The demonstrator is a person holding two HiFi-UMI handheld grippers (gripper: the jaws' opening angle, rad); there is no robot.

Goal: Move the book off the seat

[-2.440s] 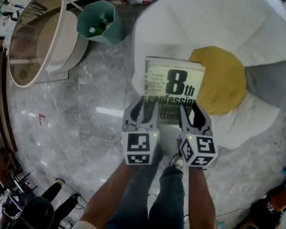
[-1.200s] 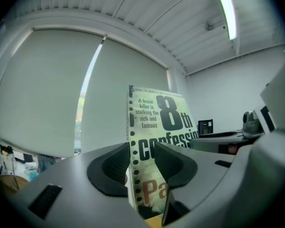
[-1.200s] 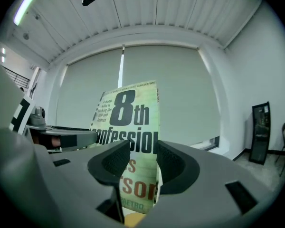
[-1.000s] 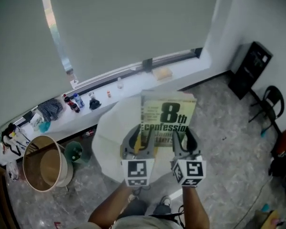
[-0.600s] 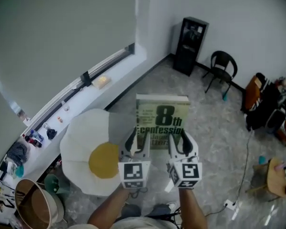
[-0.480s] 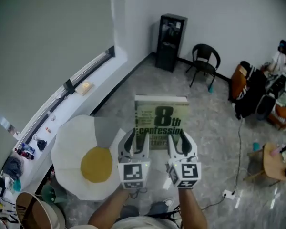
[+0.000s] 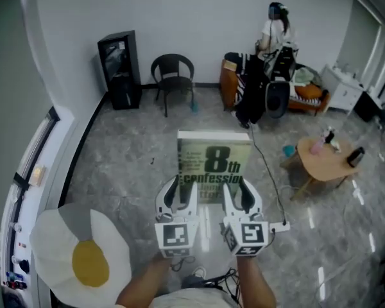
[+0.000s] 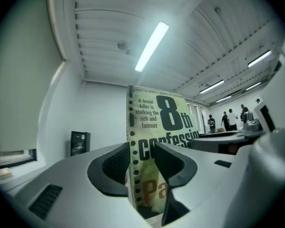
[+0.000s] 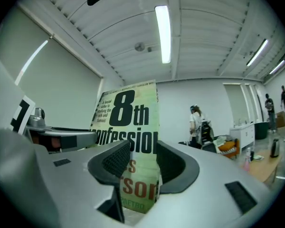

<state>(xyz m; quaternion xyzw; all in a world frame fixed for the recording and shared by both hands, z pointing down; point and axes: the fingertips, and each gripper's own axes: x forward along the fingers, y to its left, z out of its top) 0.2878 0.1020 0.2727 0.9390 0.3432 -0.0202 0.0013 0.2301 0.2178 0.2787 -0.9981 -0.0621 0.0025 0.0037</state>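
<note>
Head view: left gripper point(image 7: 179, 190), right gripper point(image 7: 240, 190) both clamp the book point(image 7: 215, 156) — paired to steady it; seat point(image 7: 54, 233) well apart.

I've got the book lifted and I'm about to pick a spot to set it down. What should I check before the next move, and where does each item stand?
1. Left tool grip: ok. Both jaws press on the book near its lower edge.
2. Right tool grip: ok. Its jaws are clamped on the same edge.
3. Book off the egg-shaped seat: ok. It is held over the floor, apart from the seat.
4. Landing spot on the round wooden table: cannot tell. Part of the top looks bare, but reach is unclear.
5. Floor path: not ok. A corded power strip lies close ahead.
</note>
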